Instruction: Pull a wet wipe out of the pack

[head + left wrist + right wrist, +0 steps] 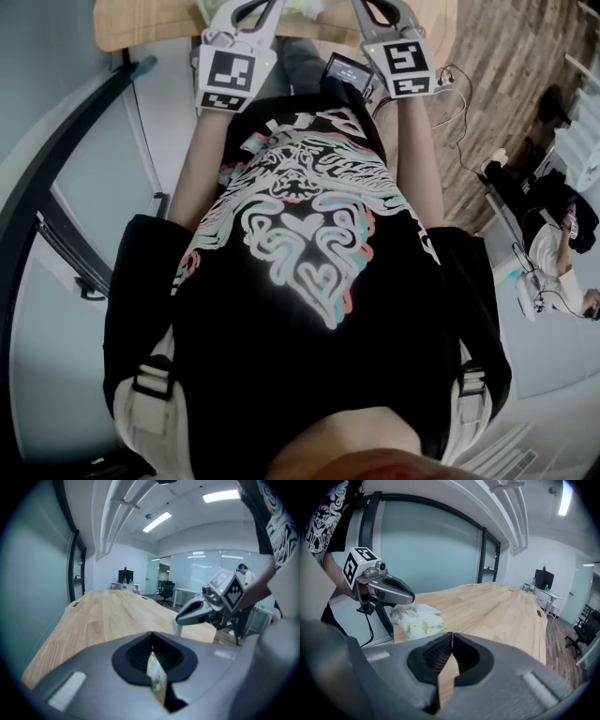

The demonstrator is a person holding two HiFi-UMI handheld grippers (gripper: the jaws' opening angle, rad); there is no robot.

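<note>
The left gripper (pixel 151 645) has its jaws drawn together. The ribbed pads meet in a thin line with nothing seen pinched between them. Through the wedge-shaped gap under those pads a green and white strip of the wet wipe pack (pixel 417 622) shows, so the pack lies directly beneath this gripper's tip. Whether the tip touches it cannot be told. In the right gripper view the pack is a soft, crumpled pouch with pale green patches and a white fold on top. It lies at the near corner of the wooden table (pixel 501 606), just under the left gripper's nose. Any lettering on it is too small to read. The left marker cube (pixel 225 73) carries black-and-white square codes and no words.

Between the two grippers, closer to the right one, sits a small dark device (pixel 347 68) with a lit screen; its display cannot be read.

The right gripper (pixel 451 645) is closed as well, pads together and empty, and only bare wood shows through its gap. It hangs beside the left gripper, to the pack's right and apart from it. The right marker cube (pixel 410 67) bears the same kind of square code.

Below both grippers in the head view, the person's black T-shirt (pixel 300 234) has a swirling white, pink and teal print, and the letters near its collar cannot be made out.
</note>
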